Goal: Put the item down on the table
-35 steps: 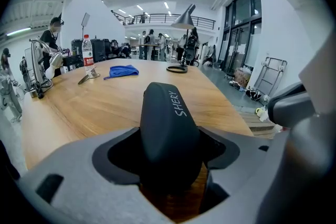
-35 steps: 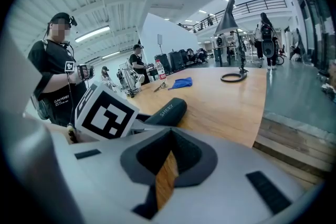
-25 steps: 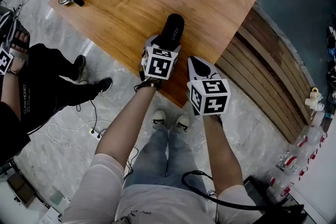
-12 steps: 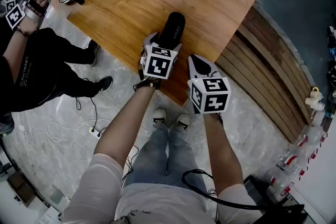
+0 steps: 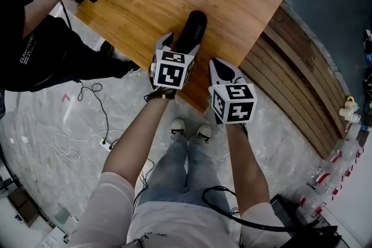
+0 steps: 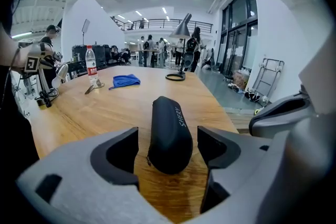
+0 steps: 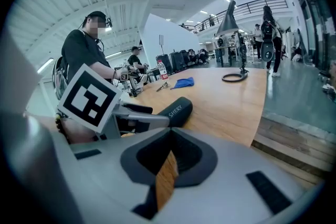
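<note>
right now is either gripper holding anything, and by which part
Nothing is held. The black case lies between the left gripper's open jaws, untouched; the right gripper is shut on nothing.

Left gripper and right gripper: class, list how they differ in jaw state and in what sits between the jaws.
1. The left gripper has its jaws apart, while the right gripper has its jaws together.
2. The black case lies on the table between the left gripper's jaws, touching neither one. The right gripper holds nothing.
Shared: both have grey bodies.
</note>
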